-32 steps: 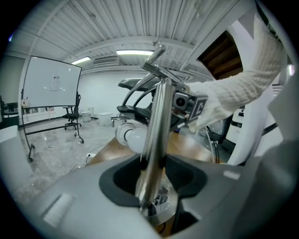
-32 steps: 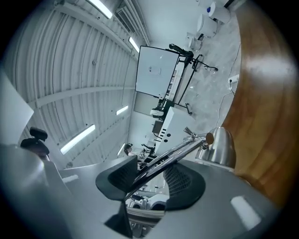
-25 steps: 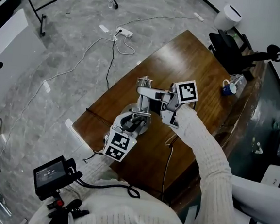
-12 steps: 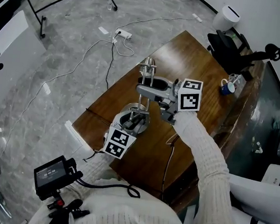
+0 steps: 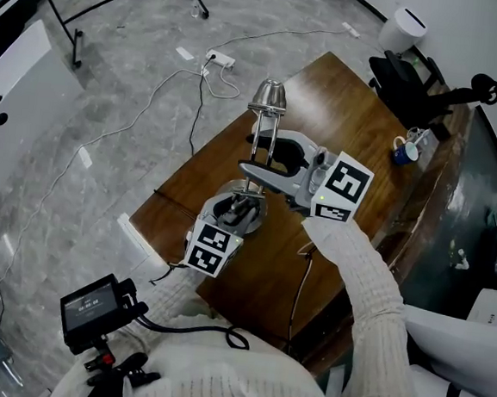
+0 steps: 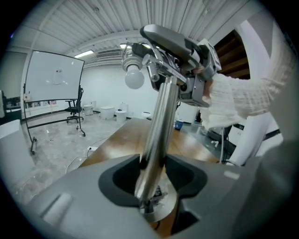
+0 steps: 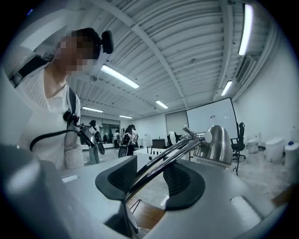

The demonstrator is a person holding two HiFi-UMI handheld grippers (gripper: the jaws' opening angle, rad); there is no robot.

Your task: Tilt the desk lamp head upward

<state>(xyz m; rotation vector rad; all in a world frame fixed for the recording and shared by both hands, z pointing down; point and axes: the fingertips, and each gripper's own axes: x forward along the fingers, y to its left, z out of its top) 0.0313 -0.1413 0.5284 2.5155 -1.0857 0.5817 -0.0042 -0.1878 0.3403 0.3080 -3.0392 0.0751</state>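
Observation:
A chrome desk lamp stands on the brown wooden table [image 5: 359, 117]. Its bell-shaped head [image 5: 270, 95] is raised at the far end of the twin-rod upper arm [image 5: 272, 142]. My right gripper [image 5: 278, 175] is shut on that upper arm. In the right gripper view the rods [image 7: 161, 165] run between the dark pads toward the head [image 7: 217, 144]. My left gripper [image 5: 240, 211] is shut on the lower post just above the round base [image 5: 220, 201]. The left gripper view shows the post [image 6: 159, 126] between its pads and the bulb [image 6: 134, 78] above.
A blue mug [image 5: 404, 155] sits near the table's right edge, with a black office chair [image 5: 414, 82] behind it. A power strip and cables [image 5: 219, 58] lie on the floor left of the table. A white bin [image 5: 405, 30] stands at the back.
The right gripper has swung the upper arm up, so the lamp head has risen and moved to the far side. The left gripper has stayed at the post by the base.

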